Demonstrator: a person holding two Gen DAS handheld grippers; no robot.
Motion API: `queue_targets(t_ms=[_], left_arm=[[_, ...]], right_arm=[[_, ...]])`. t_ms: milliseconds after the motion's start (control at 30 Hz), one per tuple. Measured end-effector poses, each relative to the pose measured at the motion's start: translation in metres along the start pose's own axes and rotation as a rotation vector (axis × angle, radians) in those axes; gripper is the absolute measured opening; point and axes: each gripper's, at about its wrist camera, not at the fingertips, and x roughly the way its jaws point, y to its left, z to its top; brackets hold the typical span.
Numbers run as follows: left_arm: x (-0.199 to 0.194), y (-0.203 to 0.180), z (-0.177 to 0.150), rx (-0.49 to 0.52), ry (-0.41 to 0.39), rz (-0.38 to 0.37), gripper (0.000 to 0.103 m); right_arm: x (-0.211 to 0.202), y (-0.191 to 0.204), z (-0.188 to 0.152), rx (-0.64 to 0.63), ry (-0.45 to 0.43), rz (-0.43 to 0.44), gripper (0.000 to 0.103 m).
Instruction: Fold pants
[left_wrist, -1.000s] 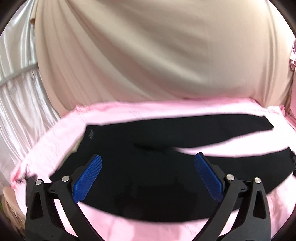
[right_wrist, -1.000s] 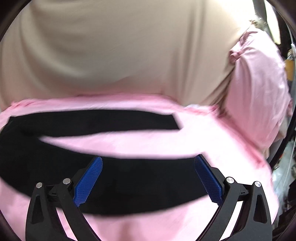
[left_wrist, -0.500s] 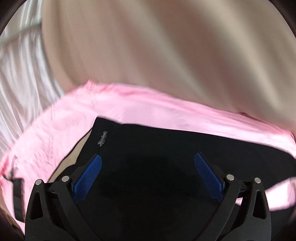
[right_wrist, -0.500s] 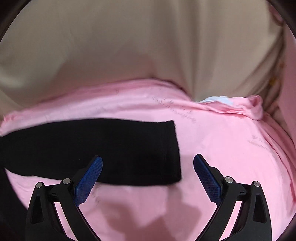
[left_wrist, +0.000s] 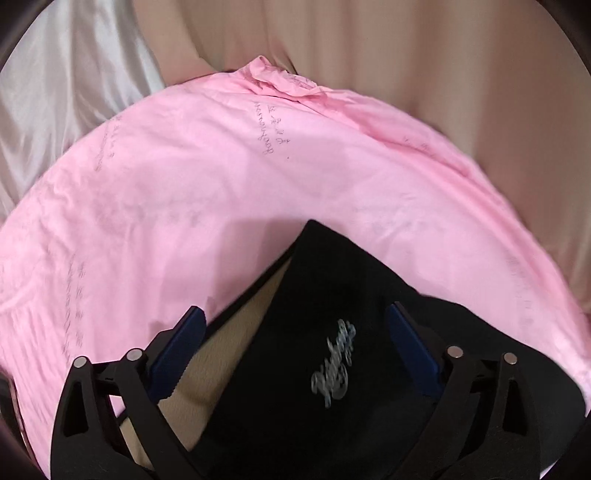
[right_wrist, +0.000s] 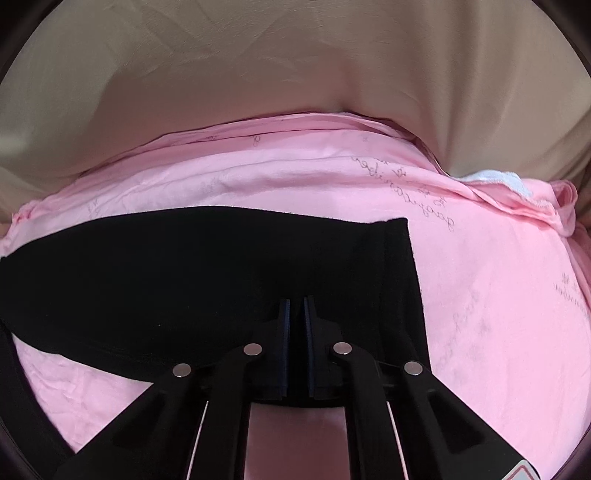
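Black pants (left_wrist: 332, 295) lie on a pink sheet (left_wrist: 221, 177). In the left wrist view I see their waist corner with a silver script logo (left_wrist: 334, 363) and a beige inner lining (left_wrist: 236, 339). My left gripper (left_wrist: 295, 332) is open, its blue pads on either side of that waist corner, just above the cloth. In the right wrist view one black pant leg (right_wrist: 184, 273) runs left to right and ends at a hem (right_wrist: 402, 266). My right gripper (right_wrist: 296, 310) is shut on the leg's near edge close to the hem.
Beige curtain cloth (right_wrist: 295, 66) hangs behind the pink sheet. A shiny white drape (left_wrist: 66, 85) is at the far left. A white towel edge (right_wrist: 495, 181) pokes out at the sheet's back right.
My right gripper moved down to the far pant leg and closed on it near the hem. My left gripper moved to the waist corner and stayed open.
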Motion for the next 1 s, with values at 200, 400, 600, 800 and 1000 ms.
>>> queue_targets(t_ms=[200, 400, 600, 800, 1000], left_arm=[[0.012, -0.033, 0.006, 0.096, -0.017, 0.008, 0.037], [-0.037, -0.029, 0.003, 0.097, -0.09, -0.09, 0.012], [-0.143, 0.001, -0.032, 0.142, -0.246, -0.206, 0.011], [-0.204, 0.052, -0.114, 0.193, -0.233, -0.197, 0.018], [-0.193, 0.087, -0.183, 0.071, -0.141, -0.135, 0.064]], right_arm=[[-0.002, -0.002, 0.001, 0.04, -0.005, 0.001, 0.005], [-0.022, -0.005, -0.002, 0.07, -0.075, 0.024, 0.003], [-0.093, -0.003, -0.023, 0.036, -0.226, 0.063, 0.003], [-0.155, 0.001, -0.091, -0.08, -0.23, 0.036, 0.004], [-0.17, -0.024, -0.156, -0.04, -0.137, -0.155, 0.033]])
